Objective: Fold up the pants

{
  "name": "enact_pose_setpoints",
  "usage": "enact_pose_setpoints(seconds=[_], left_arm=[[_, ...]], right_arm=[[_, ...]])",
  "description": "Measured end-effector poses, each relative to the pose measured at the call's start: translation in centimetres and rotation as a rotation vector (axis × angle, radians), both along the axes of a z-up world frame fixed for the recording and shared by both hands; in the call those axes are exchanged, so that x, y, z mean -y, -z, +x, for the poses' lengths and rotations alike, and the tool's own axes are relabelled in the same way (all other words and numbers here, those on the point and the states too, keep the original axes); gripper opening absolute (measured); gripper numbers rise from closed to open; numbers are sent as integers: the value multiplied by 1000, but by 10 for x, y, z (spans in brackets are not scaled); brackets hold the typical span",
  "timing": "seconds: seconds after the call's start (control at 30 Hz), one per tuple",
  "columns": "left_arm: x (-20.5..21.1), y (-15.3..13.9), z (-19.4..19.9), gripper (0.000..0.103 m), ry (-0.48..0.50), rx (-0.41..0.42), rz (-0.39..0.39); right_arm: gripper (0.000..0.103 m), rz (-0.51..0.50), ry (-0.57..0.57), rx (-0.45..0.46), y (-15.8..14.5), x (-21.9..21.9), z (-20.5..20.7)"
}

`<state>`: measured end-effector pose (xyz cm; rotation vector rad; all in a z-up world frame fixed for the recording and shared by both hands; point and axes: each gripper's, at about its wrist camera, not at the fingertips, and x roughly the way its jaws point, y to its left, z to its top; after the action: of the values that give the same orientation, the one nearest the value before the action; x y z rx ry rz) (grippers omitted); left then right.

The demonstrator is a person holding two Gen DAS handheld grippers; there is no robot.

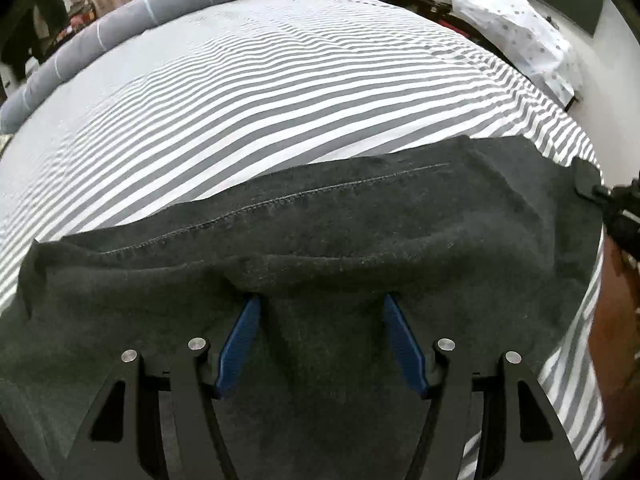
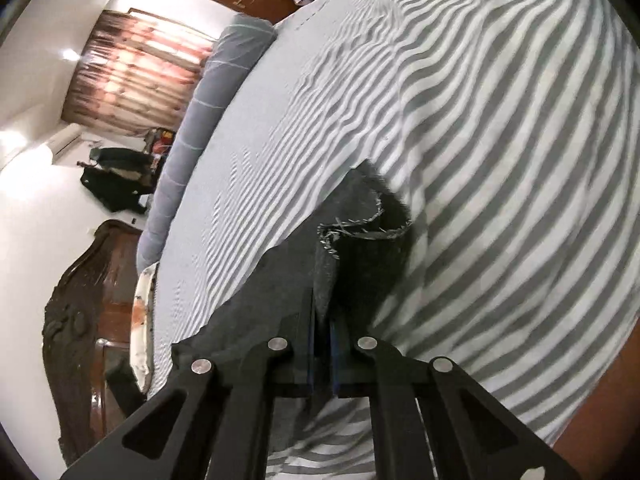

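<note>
Two grippers angled down: left gripper (image 1: pixel 320 300) jaws wide over pants (image 1: pixel 360 216), right gripper (image 2: pixel 323 320) pinching them.

Right gripper (image 2: pixel 323 320) jaws closed on dark pants (image 2: pixel 360 256) fabric. Frayed hem (image 2: pixel 352 226) lies just beyond fingertips, on the striped bed (image 2: pixel 500 140), bolster (image 2: pixel 200 120) along its far edge.

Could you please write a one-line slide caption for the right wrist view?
Right hand-held gripper shut on the frayed hem of dark pants on a striped bedsheet.
</note>
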<state>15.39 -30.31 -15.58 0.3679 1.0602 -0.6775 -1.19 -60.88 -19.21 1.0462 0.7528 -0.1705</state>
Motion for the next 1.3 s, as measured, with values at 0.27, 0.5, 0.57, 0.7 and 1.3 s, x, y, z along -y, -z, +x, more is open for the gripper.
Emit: enact_pose_setpoints(seconds=[0.27, 0.5, 0.57, 0.7, 1.3], left_arm=[[3, -1, -1, 66, 0, 8, 14], [2, 1, -2, 66, 2, 16, 10], [3, 2, -1, 66, 3, 14, 14], [4, 1, 1, 66, 6, 1, 18], [-209, -58, 34, 66, -303, -104, -249]], right_arm=[[22, 33, 25, -63, 30, -8, -12], [25, 65, 75, -31, 42, 4, -23], [8, 90, 82, -9, 39, 9, -17], [7, 87, 94, -7, 21, 6, -6], [7, -123, -437, 116, -102, -208, 133]])
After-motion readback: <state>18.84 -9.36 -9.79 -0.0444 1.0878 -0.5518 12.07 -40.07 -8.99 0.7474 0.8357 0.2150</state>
